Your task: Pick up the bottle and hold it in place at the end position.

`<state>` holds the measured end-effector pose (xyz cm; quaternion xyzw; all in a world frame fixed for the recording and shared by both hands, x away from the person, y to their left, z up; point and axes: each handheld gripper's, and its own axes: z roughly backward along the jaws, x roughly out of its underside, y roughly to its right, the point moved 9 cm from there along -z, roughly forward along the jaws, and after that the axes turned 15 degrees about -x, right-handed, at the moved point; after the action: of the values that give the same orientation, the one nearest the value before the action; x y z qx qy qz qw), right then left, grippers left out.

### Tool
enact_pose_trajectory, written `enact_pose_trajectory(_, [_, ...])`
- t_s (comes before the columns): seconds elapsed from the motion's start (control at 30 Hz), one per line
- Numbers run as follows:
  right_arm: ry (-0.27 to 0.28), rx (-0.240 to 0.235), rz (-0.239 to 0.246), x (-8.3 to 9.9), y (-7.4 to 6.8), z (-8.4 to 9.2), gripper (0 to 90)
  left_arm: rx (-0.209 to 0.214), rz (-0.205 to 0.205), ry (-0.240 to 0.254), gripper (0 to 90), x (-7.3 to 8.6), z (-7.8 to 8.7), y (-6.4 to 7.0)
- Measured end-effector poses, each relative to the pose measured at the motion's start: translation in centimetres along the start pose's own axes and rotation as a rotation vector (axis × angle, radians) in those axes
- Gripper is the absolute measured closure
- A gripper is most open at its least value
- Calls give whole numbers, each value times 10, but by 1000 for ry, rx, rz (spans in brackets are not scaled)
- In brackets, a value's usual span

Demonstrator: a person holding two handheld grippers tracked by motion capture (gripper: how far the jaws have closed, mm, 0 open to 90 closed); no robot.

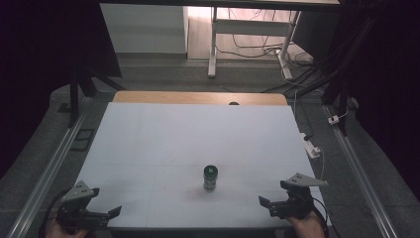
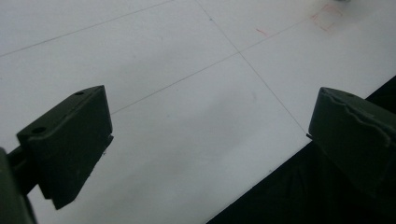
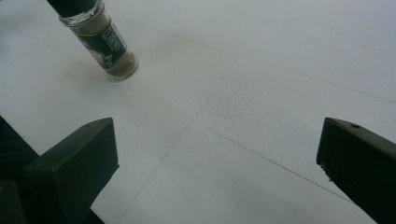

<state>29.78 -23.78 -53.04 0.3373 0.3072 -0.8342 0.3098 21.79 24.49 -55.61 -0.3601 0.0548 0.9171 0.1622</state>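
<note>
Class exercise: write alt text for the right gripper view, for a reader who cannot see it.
A small glass spice jar with a black cap stands on a white table, at the upper left of the view. The right gripper has its two black jaws wide apart in the foreground, with nothing between them.

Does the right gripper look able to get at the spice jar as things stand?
Probably yes. The right gripper has its jaws open with nothing between them, and the spice jar stands upright and alone on the white table, with bare surface between the two.
</note>
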Motion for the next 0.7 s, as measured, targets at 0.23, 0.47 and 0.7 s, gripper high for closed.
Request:
enact_pose_trajectory(0.23, [-8,-3,8,0,-1,-1,0,24,28,3,18,0,1,-2])
enact_pose_trajectory(0.47, [-20,-8,14,1,-2,-2,0,30,5,-6,26,1,-1,1])
enact_pose_trajectory(0.7, [-21,-7,18,1,-3,-2,0,33,8,-6,24,0,-1,1])
